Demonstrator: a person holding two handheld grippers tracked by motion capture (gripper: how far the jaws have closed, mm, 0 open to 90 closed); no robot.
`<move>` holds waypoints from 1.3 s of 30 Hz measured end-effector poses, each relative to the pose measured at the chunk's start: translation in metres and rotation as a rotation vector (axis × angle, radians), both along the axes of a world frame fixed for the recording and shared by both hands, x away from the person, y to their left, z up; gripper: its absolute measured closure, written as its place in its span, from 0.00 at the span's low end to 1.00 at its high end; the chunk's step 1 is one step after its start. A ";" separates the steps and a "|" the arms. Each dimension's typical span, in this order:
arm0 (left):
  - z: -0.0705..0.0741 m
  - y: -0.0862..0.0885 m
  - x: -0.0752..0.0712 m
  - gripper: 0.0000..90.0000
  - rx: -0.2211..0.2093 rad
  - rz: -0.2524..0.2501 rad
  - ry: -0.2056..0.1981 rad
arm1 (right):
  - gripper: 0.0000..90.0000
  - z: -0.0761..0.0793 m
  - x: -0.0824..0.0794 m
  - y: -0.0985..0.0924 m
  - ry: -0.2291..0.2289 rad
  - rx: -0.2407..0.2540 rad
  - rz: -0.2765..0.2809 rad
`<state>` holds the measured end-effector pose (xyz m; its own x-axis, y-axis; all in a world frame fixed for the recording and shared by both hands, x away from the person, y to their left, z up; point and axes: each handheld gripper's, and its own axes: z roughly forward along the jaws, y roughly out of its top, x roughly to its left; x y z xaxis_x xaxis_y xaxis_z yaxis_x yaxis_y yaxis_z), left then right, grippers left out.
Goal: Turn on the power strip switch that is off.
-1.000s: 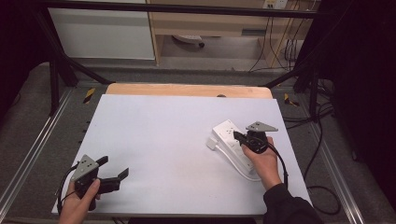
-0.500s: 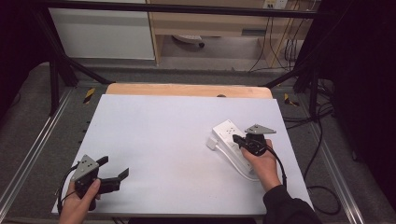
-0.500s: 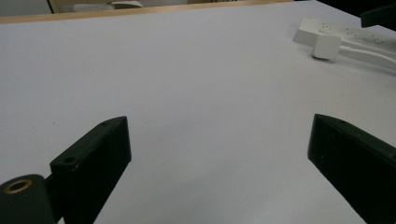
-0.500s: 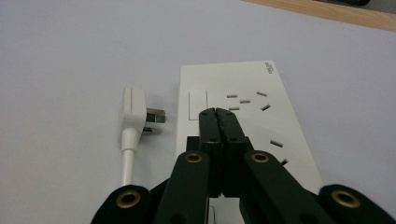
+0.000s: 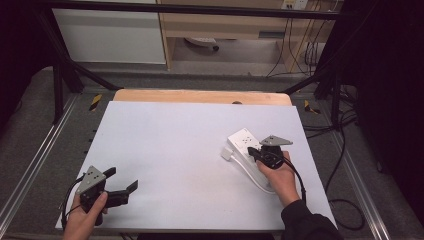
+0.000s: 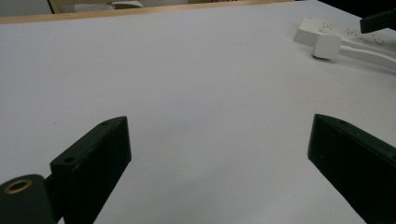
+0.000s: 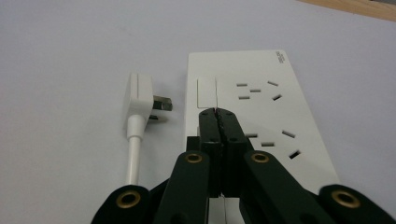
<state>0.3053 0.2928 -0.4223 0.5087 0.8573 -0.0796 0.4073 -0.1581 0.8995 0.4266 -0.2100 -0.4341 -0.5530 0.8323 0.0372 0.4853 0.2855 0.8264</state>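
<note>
Two grippers: right gripper (image 7: 218,112), jaws pressed together, tips over a power strip (image 7: 275,116) beside its plug (image 7: 140,100); left gripper (image 6: 219,154) spread wide.

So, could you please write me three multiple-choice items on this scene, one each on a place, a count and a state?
1. Where does the plug lie?
A. beside the power strip, on the table
B. pushed into a socket
C. on the floor

2. How many sockets of the strip show ahead of the right gripper in its own view?
A. one
B. two
C. five

3. How do the left gripper's fingers stand?
A. shut
B. wide apart
C. closed on the plug

Key: 1 A, its prongs are bare beside the strip. 2 B, two groups of slots show. 3 B, bare table lies between them.
</note>
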 end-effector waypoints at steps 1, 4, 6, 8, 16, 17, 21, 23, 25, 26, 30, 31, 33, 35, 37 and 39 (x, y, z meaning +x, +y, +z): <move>0.000 0.000 0.000 0.07 -0.001 0.002 0.000 | 1.00 -0.001 -0.001 0.001 0.005 0.002 -0.005; 0.000 0.000 0.000 0.07 0.000 0.001 0.001 | 1.00 -0.002 -0.001 0.000 0.004 -0.007 -0.001; 0.000 0.000 0.000 0.07 0.002 0.001 0.002 | 1.00 -0.003 -0.002 0.000 0.007 -0.008 -0.001; 0.000 0.000 0.000 0.07 0.001 0.001 0.001 | 1.00 -0.003 -0.002 0.000 0.007 -0.008 -0.002; 0.000 0.000 0.000 0.07 0.001 0.001 0.000 | 1.00 -0.005 -0.002 0.001 0.009 -0.016 0.002; 0.000 0.000 0.000 0.07 0.002 0.000 0.000 | 1.00 -0.005 -0.003 0.001 0.008 -0.016 0.002; 0.000 0.000 0.000 0.07 0.001 0.000 -0.001 | 1.00 -0.006 -0.003 0.002 0.009 -0.016 0.001; 0.000 -0.001 0.000 0.07 0.002 -0.004 0.000 | 1.00 -0.006 -0.003 0.002 0.007 -0.019 0.002; 0.000 -0.001 0.001 0.07 0.002 -0.006 0.001 | 1.00 -0.006 -0.003 0.001 0.002 -0.033 0.004; 0.000 -0.001 0.001 0.07 0.005 -0.005 0.001 | 1.00 -0.006 -0.003 0.001 0.002 -0.035 0.004; 0.000 -0.001 0.000 0.07 0.010 -0.004 0.002 | 1.00 -0.006 -0.005 0.000 -0.001 -0.032 -0.001; 0.000 -0.001 0.000 0.07 0.011 -0.002 0.003 | 1.00 -0.006 -0.005 -0.001 -0.003 -0.030 -0.002; -0.001 -0.001 0.000 0.07 0.011 0.002 0.005 | 1.00 -0.006 -0.005 -0.001 -0.004 -0.025 -0.002; -0.001 -0.002 0.000 0.07 0.010 0.005 0.009 | 1.00 -0.007 -0.005 -0.001 -0.005 -0.021 -0.005; -0.001 -0.001 0.001 0.07 0.010 0.007 0.010 | 1.00 -0.007 -0.005 -0.001 -0.005 -0.018 -0.006; -0.002 -0.001 0.001 0.07 0.011 0.007 0.011 | 1.00 -0.007 -0.005 -0.001 -0.009 -0.019 -0.006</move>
<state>0.3058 0.2915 -0.4238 0.5018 0.8617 -0.0754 0.4180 -0.1653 0.8933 0.4218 -0.2108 -0.4416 -0.5481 0.8362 0.0164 0.4796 0.2981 0.8253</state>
